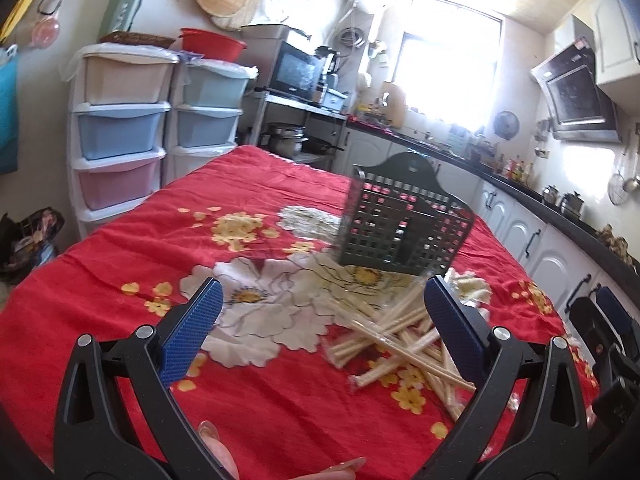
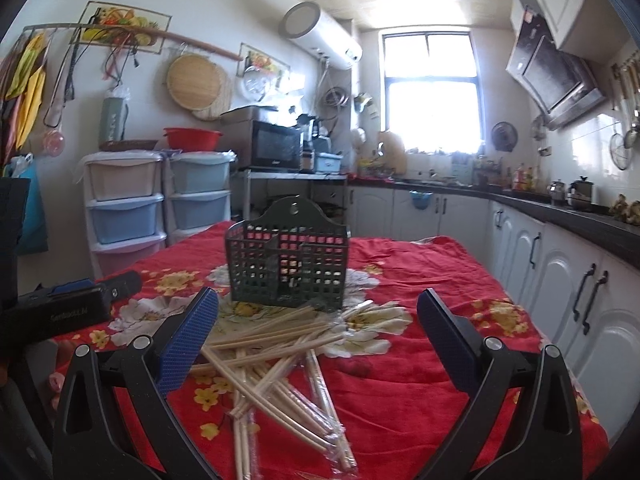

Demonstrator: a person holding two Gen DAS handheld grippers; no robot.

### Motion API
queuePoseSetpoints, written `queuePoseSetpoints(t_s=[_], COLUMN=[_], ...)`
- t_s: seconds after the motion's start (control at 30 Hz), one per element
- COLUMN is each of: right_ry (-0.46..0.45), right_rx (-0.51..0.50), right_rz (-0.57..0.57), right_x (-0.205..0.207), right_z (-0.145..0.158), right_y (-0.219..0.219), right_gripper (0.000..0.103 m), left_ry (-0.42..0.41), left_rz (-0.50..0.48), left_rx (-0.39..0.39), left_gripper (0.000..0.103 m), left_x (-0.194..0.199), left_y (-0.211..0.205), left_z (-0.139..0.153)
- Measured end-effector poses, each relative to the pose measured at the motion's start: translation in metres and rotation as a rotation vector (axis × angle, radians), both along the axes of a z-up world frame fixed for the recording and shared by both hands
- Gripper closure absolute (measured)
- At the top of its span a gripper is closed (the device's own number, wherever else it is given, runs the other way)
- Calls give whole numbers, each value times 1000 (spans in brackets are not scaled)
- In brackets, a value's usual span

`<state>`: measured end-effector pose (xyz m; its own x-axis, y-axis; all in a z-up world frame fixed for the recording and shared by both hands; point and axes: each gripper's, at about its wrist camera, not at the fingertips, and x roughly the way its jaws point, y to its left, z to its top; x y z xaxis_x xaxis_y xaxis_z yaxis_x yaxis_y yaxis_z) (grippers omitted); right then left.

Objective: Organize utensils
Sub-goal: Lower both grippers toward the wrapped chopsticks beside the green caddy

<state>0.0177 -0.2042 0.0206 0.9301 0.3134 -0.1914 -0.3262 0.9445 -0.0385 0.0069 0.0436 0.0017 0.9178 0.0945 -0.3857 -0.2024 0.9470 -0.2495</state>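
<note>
A dark green slotted utensil holder [image 1: 404, 220] stands upright on the red floral cloth [image 1: 140, 240]; it also shows in the right wrist view [image 2: 286, 266]. A loose pile of wooden chopsticks [image 1: 396, 340], some in clear wrappers, lies just in front of it, and shows in the right wrist view [image 2: 280, 360] too. My left gripper [image 1: 324, 312] is open and empty, hovering above the cloth left of the pile. My right gripper [image 2: 318, 320] is open and empty, above the pile, facing the holder. The right gripper shows at the left view's right edge [image 1: 604, 320]; the left gripper shows at the right view's left edge [image 2: 72, 300].
Stacked pastel drawer units [image 1: 120, 132] stand beyond the table's far left. A microwave [image 1: 296, 72] sits on a rack behind. White cabinets under a black counter [image 2: 560, 220] run along the right side. A window [image 2: 432, 92] glares at the back.
</note>
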Motion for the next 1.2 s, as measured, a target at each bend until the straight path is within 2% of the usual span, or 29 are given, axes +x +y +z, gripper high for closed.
queuePoseSetpoints(t_s=[0.23,0.4,0.6,0.77,0.93,1.07,1.2], right_ry=[12,37,75,139,262,360,416], right_rx=[-19,-18,-47,-69,-47,-14,-3], right_rz=[36,48,35,25,1,-11,-16], right_x=[11,24,48,74,106,129,139], right_z=[10,19,25,22,12,0,-10], right_y=[11,13,16,13,3,-5,-8], right_gripper=[6,6,6,6,6,6,6], left_ry=[35,70,93,128,154,209,276], left_rz=[41,13,-74,-115,-189,-248,-300], left_rx=[-37,-62,-122,-148,-152,-166,-173], left_gripper=[10,10,10,10,10,10,10], left_x=[9,19,36,56,73,88,98], left_y=[25,34,35,31,22,14,5], left_z=[6,10,9,10,7,-3,-20])
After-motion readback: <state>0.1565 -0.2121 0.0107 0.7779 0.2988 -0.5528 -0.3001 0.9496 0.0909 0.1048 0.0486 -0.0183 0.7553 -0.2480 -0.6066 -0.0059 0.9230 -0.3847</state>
